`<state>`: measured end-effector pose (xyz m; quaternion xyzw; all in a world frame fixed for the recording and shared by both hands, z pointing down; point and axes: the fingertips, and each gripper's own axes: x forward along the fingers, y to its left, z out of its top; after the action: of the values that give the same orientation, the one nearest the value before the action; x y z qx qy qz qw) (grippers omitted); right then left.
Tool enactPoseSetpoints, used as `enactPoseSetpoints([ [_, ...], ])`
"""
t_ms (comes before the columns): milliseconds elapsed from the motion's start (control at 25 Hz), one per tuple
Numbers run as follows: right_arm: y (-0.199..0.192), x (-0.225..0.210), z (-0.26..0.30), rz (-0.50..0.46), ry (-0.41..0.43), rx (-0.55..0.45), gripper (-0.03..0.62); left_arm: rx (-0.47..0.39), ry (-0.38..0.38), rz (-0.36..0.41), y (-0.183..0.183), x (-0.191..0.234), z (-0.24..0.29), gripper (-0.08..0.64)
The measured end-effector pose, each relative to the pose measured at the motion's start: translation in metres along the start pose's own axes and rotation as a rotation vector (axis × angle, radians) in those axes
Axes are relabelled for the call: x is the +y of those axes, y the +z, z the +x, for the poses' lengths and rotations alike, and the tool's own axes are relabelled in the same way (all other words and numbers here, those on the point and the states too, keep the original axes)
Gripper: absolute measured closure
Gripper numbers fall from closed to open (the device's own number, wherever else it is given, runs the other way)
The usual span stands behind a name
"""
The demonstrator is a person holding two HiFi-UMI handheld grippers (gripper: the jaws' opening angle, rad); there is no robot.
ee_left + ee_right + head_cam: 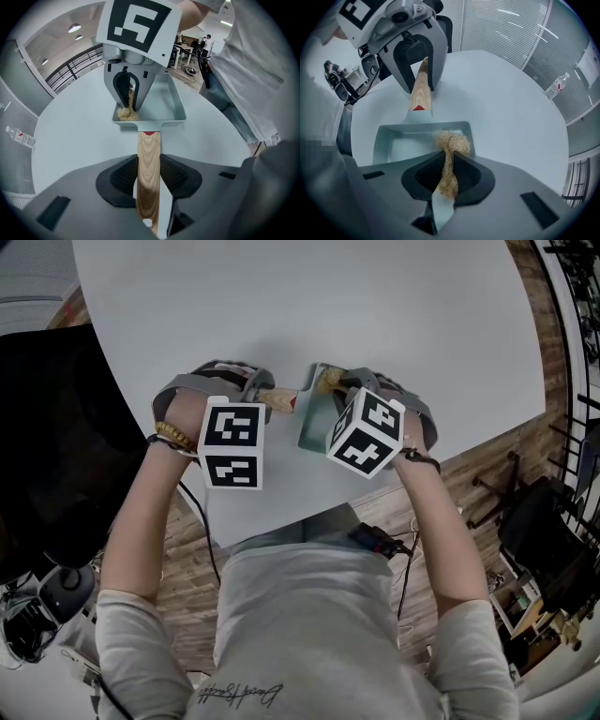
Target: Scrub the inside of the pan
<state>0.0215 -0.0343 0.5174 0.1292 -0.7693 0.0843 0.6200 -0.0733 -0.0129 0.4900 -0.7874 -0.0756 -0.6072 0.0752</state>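
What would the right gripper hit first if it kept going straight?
Probably the pan: the scrubber held in the right gripper hangs inside it near one side, and seems to touch it.

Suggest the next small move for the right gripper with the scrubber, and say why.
Probably drag the scrubber across the pan's floor, away from the corner by the handle. The right gripper grips it in that corner, the rest of the floor lies bare, and the left gripper clamps the handle.
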Motion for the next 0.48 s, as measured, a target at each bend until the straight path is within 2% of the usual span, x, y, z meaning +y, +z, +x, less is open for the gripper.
enactPoseSetpoints([
  [160,-0.004,0.016,-0.004,-0.012,0.040,-0.001,0.525,0.006,0.002,-0.012,0.002,0.000,-0.001,0.405],
  [480,-0.013,0.073,-0.011,0.006,0.217,0.000,0.525,0.019,0.005,-0.019,0.001,0.000,-0.001,0.405],
])
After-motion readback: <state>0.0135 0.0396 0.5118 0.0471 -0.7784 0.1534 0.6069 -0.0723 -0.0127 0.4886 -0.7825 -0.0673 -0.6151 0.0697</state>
